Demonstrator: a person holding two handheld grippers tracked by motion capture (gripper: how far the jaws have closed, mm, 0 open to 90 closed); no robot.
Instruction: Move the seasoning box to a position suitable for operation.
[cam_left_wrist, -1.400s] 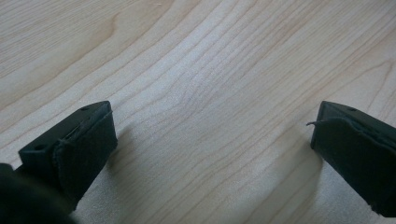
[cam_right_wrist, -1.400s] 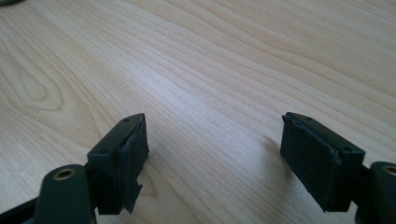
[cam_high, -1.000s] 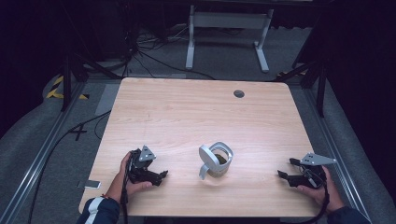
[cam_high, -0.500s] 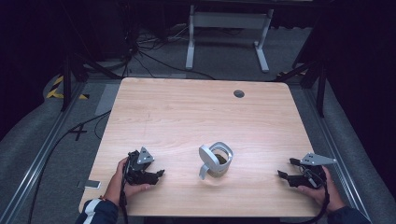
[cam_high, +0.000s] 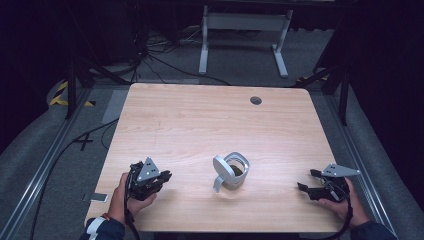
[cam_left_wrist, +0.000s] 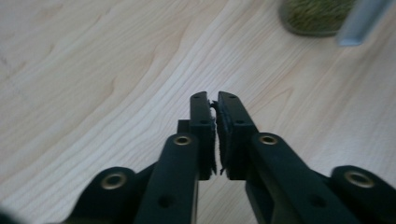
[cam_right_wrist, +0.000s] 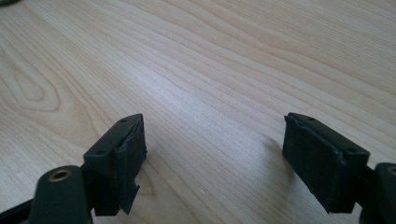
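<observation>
A small round jar (cam_high: 234, 171) stands on the wooden table (cam_high: 210, 120) near the front middle, its grey lid (cam_high: 220, 172) flipped open to the left. In the left gripper view the jar (cam_left_wrist: 313, 16) holds something green at the top right. My left gripper (cam_high: 166, 176) sits left of the jar, pointing toward it. Its jaws have just been closing and now meet with nothing between them, as the left gripper (cam_left_wrist: 215, 100) shows over bare wood. My right gripper (cam_high: 305, 180) rests at the front right, open, and the right gripper (cam_right_wrist: 212, 135) has only tabletop between its pads.
A cable hole (cam_high: 256, 100) sits near the table's far edge. Beyond the table stands a white metal frame (cam_high: 242, 30) on a grey floor with cables (cam_high: 150, 60). A small pale item (cam_high: 95, 197) lies on the floor at the left front corner.
The left gripper's jaws went from wide open to closed, and that hand shifted slightly left and lifted a little. The right gripper and the jar stayed put.
</observation>
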